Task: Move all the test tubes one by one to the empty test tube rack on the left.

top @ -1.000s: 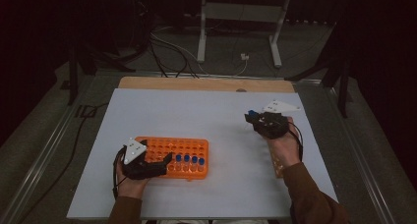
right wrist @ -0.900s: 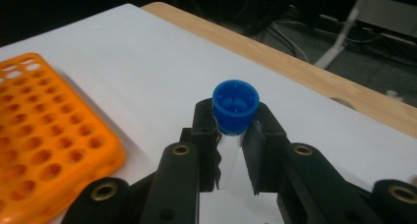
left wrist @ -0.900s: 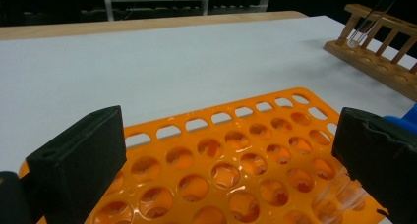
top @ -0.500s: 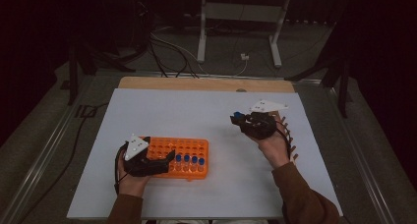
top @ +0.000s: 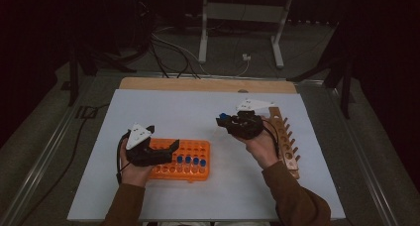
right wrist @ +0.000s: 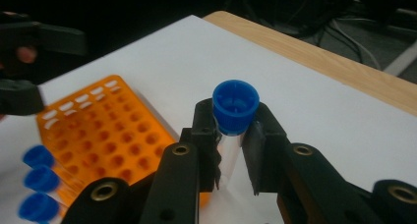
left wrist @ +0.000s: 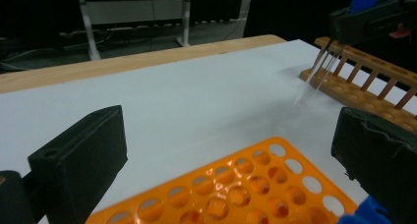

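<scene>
The table (top: pixel 163 107) is covered by a pale sheet, with a strip of bare wood (top: pixel 208 84) showing along its far edge. Beyond that far edge the floor is dim, and a tangle of cables (top: pixel 171 52) lies across it, leading to a small white plug (top: pixel 245 58). A grey metal stand (top: pixel 237 15) with two legs rises behind the table's far edge. Off the far left corner stands a dark post (top: pixel 74 72); a metal rail (top: pixel 44 146) runs along the table's left edge.

Dim room, lit tabletop, blurred foreground
</scene>
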Available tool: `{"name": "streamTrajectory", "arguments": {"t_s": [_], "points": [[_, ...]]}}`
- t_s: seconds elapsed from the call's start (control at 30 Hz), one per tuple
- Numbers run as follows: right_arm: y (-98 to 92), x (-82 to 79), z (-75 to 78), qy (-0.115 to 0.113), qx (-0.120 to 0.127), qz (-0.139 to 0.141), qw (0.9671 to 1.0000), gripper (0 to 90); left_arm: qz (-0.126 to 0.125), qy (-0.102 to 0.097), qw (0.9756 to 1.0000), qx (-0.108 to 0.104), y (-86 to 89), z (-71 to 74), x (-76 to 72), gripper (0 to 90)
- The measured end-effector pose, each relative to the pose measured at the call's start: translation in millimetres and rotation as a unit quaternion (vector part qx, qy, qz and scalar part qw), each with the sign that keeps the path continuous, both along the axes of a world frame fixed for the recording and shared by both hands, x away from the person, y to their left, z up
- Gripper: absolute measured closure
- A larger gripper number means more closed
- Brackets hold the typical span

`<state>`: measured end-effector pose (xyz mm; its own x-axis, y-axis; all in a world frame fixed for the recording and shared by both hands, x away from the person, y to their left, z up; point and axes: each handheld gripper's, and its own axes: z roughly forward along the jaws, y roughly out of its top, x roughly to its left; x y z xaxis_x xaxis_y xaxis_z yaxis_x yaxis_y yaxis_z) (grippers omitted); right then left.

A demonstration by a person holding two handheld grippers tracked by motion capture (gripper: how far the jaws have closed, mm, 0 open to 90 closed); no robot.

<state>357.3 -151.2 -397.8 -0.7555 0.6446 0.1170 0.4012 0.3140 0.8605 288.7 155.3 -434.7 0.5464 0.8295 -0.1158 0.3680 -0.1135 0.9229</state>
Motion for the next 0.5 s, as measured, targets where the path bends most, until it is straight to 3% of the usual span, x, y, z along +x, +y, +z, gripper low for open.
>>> {"name": "streamTrajectory", "arguments": {"t_s": [0.23,0.5], "points": [[17.4,1.5,5.7,-0.001,-0.002,0.012,0.9999,76.9,-0.012,-0.001,0.9999,0.002,-8.0,6.3,14.0,3.6],[34.7,5.4,5.2,0.004,-0.001,0.018,0.9998,76.9,-0.033,-0.009,0.9991,0.024,-24.2,14.0,27.9,7.8]]}}
